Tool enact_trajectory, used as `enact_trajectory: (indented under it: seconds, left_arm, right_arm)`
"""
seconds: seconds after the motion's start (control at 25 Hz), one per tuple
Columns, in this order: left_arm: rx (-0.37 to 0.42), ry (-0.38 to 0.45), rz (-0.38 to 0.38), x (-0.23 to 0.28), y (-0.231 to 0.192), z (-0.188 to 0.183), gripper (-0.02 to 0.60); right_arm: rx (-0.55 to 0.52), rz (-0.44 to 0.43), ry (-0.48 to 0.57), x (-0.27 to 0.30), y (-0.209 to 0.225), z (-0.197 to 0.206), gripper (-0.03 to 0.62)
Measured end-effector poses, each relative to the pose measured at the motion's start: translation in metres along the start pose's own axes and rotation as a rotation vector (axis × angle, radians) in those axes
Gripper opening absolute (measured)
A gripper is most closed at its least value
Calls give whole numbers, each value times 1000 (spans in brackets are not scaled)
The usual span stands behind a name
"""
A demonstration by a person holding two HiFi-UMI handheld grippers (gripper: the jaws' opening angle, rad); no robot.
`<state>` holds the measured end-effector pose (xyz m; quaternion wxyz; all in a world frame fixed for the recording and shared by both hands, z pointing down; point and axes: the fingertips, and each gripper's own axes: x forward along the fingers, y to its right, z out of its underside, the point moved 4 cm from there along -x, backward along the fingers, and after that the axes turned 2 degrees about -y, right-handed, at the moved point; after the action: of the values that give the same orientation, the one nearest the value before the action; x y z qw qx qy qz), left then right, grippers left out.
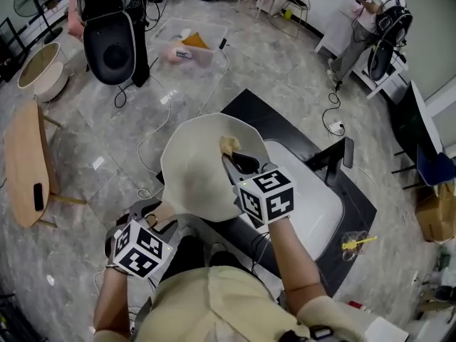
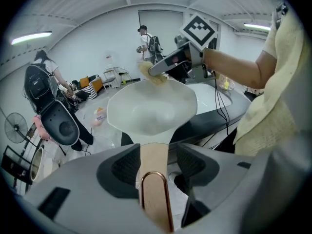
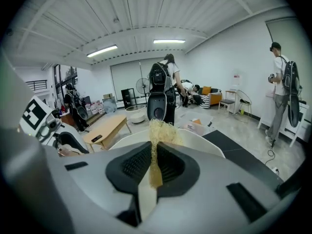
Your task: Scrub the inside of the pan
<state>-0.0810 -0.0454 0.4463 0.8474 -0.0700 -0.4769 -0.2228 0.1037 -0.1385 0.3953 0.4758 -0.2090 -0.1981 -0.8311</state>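
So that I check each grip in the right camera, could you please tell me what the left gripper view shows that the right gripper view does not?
Only the left gripper view: the handle of the white pan lying between the left gripper's open jaws, and the right gripper at the pan's far rim. Only the right gripper view: that gripper's pads shut on the scrubber, plus a wooden table. Both: the pan, the scrubber and a person with a backpack.
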Motion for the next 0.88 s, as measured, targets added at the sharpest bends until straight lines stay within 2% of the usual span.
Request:
enact_trajectory:
  seconds: [0.2,0.52,0.72,0.88]
  left_arm:
    - [8,19,62,6,-9,4,236]
    - [53,25,143,13,-14,8,236]
    - [93,-1,133,16,-16,7,235]
    - [90,3,131,18,-15,8,235]
  right_arm:
    - [16,47,-55,38,3,0,43]
    - [52,205,-129,84,32,11,43]
    - [44,269,-173,109,47,22,43]
    - [9,279,-190,124,53,28,44]
